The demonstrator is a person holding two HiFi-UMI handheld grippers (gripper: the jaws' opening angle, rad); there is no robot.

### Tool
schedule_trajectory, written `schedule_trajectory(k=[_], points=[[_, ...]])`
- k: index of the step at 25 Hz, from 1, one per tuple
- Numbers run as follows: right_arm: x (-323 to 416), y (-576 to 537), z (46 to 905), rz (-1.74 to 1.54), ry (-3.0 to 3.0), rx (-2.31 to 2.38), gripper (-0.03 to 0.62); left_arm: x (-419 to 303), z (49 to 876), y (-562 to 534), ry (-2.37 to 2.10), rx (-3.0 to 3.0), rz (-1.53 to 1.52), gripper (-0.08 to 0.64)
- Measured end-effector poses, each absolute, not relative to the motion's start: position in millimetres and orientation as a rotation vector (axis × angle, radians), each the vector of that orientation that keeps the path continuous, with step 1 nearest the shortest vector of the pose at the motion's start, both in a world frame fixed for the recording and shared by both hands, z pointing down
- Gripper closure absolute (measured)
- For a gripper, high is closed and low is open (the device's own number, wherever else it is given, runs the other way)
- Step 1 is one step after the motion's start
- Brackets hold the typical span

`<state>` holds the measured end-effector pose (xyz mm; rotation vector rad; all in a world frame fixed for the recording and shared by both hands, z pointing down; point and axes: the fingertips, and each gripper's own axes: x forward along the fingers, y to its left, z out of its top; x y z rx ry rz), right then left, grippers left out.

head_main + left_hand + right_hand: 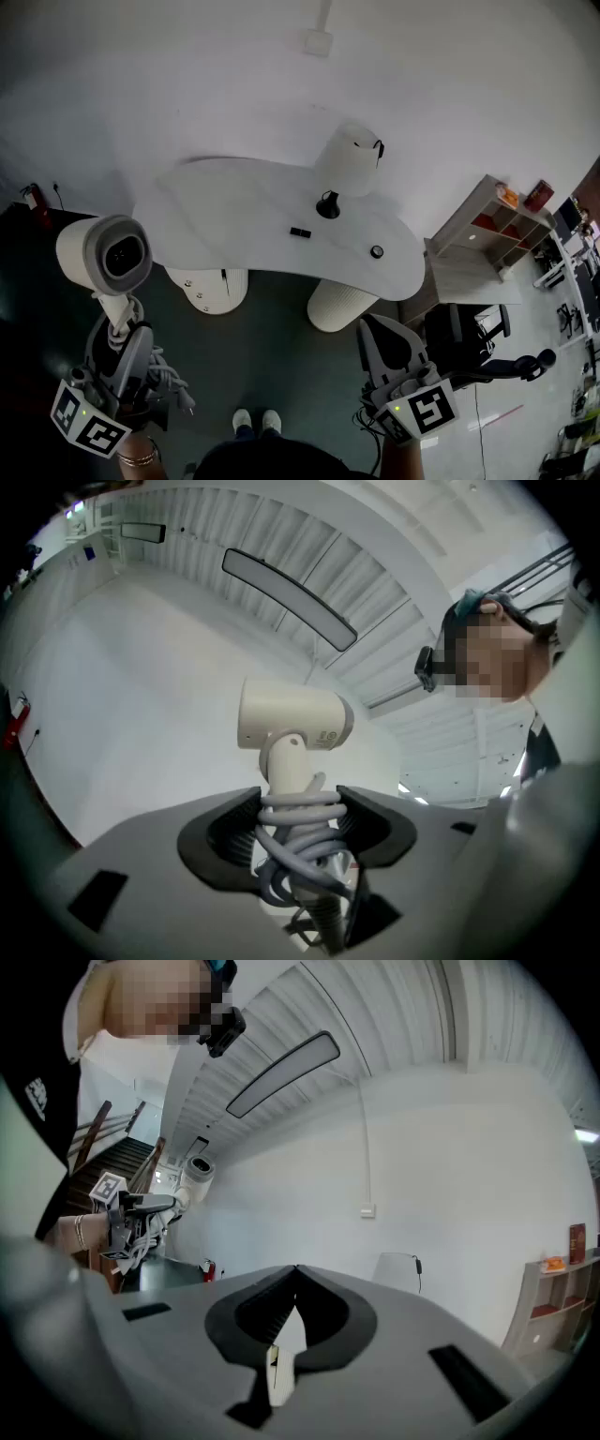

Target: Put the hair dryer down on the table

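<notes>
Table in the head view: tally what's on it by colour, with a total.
White: 1 (tall rounded object)
Black: 3 (stand-like piece, small block, small round piece)
Total: 4
Not counted: hair dryer, held off the table in the left gripper.

A white shelf unit [492, 230] stands against the wall, an orange item [507, 196] and a red box [539, 194] on top. Just beside it, nearer the camera, is a black office chair [461, 335]. Left of the shelf unit are a white cylinder [352, 159] and a small black stand [327, 205] touching it, and far left a red fire extinguisher [33, 197].
</notes>
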<state>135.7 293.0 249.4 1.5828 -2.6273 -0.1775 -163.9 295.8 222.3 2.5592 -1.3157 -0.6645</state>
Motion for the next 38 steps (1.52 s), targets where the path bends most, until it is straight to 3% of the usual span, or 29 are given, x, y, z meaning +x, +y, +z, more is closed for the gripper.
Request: schedule_trajectory(k=[38], points=[[147.0, 295.5, 248.6, -0.167, -2.705, 1.479, 0.574, -154.0, 207.8, 303.0, -1.328, 2.517, -0.747, 0.295]])
